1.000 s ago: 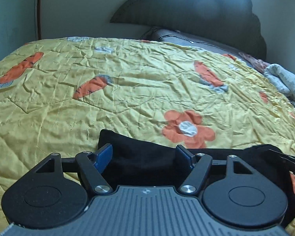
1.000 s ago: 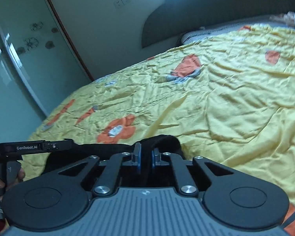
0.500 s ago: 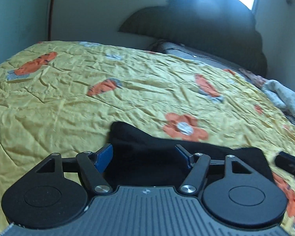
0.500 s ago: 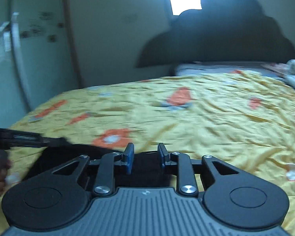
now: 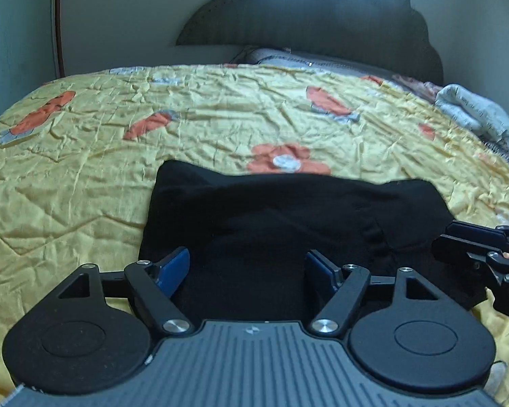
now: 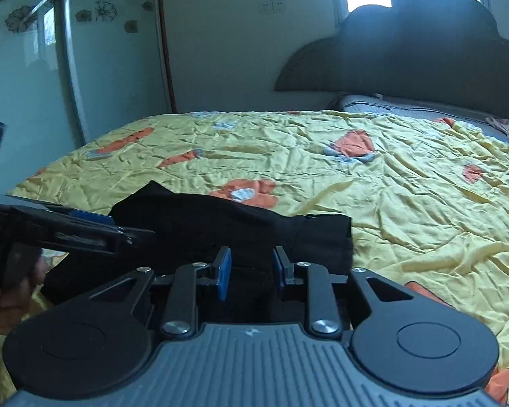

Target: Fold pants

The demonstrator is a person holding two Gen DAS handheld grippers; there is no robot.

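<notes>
The black pants (image 5: 288,217) lie folded in a compact rectangle on the yellow flowered bedspread (image 5: 152,129). My left gripper (image 5: 247,273) is open, hovering just above the near edge of the pants with nothing between its blue pads. My right gripper (image 6: 251,271) is open too, over the right near part of the pants (image 6: 241,224), empty. The right gripper's fingers (image 5: 475,247) show at the right edge of the left wrist view. The left gripper's fingers (image 6: 85,227) show at the left of the right wrist view.
A dark padded headboard (image 5: 322,23) and a grey pillow (image 5: 305,59) stand at the far end of the bed. A pale crumpled cloth (image 5: 475,115) lies at the bed's right edge. A glass wardrobe door (image 6: 27,68) stands to the left.
My right gripper opened and let go of the pants. Both grippers pulled back and lifted, so more of the folded pants shows in front of them.
</notes>
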